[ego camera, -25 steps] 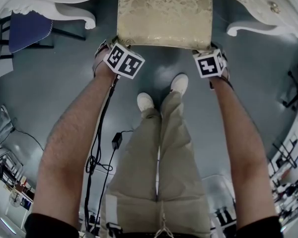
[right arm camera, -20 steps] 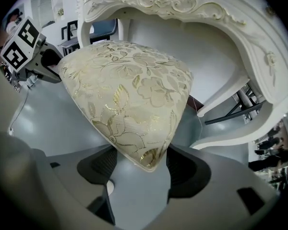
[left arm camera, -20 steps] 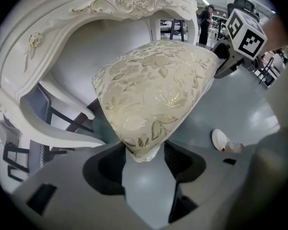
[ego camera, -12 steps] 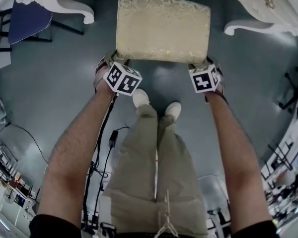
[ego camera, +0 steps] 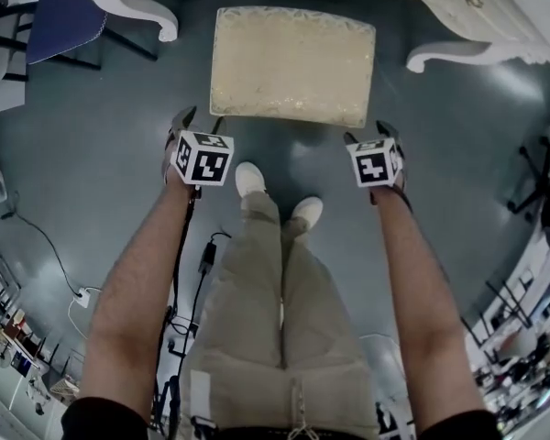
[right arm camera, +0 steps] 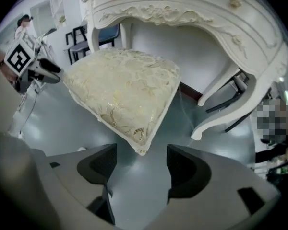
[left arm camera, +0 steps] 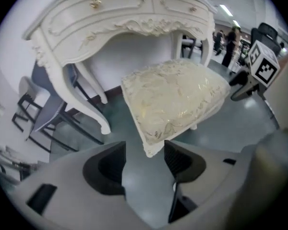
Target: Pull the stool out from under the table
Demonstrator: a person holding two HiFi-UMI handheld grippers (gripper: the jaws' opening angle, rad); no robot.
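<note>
1. From the head view, the stool [ego camera: 293, 62] stood on the gray floor [ego camera: 92, 181] just in front of the white carved table [ego camera: 495, 21]. Its whole gold-patterned cushion was in sight.
2. The same view showed the left gripper [ego camera: 202, 122] at the stool's near left corner and the right gripper [ego camera: 367, 134] at its near right corner. The person's bare forearms ran down to them, and white shoes [ego camera: 249, 177] stood between.
3. The head view did not show the gaps between the jaws. The left gripper view did: its jaws stood well apart, with the stool's corner just ahead of the gap and neither pad pressed on it.
4. The right gripper view gave the same reading for that side: jaws spread wide, the opposite cushion corner pointing into the opening, nothing clamped.
5. Only the gripper views showed the table's front, with its drawers, their small metal knobs and the scrolled apron. From above, only the rim and curled feet appeared.
6. Only the head view showed a black cable [ego camera: 188, 273] trailing along the floor beside the left arm.
7. A dark chair with a blue seat [ego camera: 64, 30] stood left of the table.
</note>
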